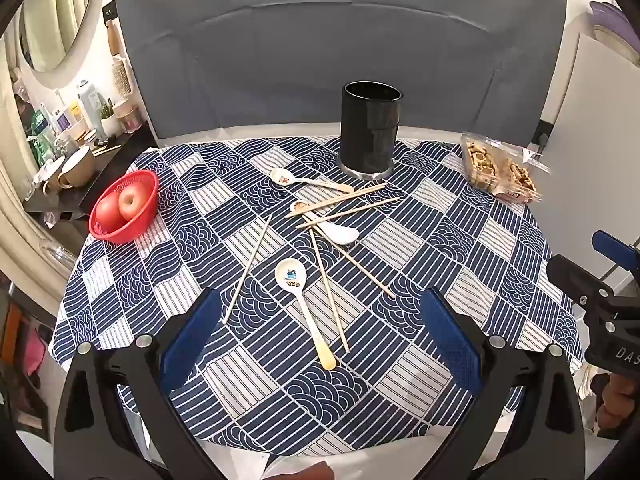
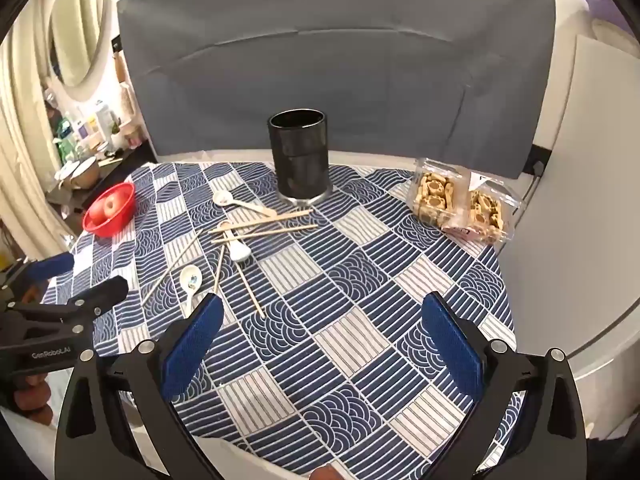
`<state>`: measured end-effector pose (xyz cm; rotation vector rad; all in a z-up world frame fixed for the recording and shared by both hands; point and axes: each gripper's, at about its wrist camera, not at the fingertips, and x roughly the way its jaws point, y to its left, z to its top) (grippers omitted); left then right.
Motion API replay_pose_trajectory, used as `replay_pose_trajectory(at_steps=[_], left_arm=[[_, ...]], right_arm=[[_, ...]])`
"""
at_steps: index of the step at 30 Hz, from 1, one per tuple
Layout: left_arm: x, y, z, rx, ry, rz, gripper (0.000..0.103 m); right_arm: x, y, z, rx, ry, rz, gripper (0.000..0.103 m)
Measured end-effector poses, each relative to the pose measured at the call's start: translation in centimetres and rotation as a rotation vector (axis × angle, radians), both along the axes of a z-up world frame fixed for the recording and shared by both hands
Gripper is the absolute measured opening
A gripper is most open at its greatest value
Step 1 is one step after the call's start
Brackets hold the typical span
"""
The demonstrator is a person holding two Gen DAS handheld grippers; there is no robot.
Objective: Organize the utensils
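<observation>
Left wrist view: the left gripper (image 1: 320, 336) fills the bottom of the frame, its 2 blue fingers spread wide apart with nothing between them, hovering above the blue patterned tablecloth (image 1: 440, 248). Between the fingers, at lower centre, lies a decorated spoon (image 1: 298, 292), bowl away from the camera. Above it at frame centre sit scattered wooden chopsticks (image 1: 344, 200), crossing a plain white spoon (image 1: 340, 234) and another decorated spoon (image 1: 304, 181). The black cylindrical holder (image 1: 371, 128) stands upright at upper centre. A red basket (image 1: 120, 234) of apples sits at the left, a clear pack of biscuits (image 1: 496, 172) at the upper right. The right gripper (image 1: 608, 268) pokes in at the right edge; I cannot tell its spread here.

Right wrist view: the right gripper (image 2: 322, 336) hangs over bare cloth at the bottom, fingers wide apart and empty. The utensils lie left of centre, the holder (image 2: 300, 156) above centre. The left gripper (image 2: 76, 280) enters at the left edge, a hand (image 2: 32, 396) gripping its handle.
</observation>
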<state>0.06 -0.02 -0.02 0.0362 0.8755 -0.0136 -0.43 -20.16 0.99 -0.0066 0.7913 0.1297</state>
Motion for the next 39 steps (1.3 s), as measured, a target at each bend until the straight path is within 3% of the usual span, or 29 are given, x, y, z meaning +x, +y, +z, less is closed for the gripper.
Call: replay_pose_trajectory(at_steps=[39], left_arm=[[-0.31,-0.63,-0.25,0.026,-0.003,0.024,0.097]], right_arm=[[0.74,-0.17,-0.41,0.005,0.008,0.041,0.095]])
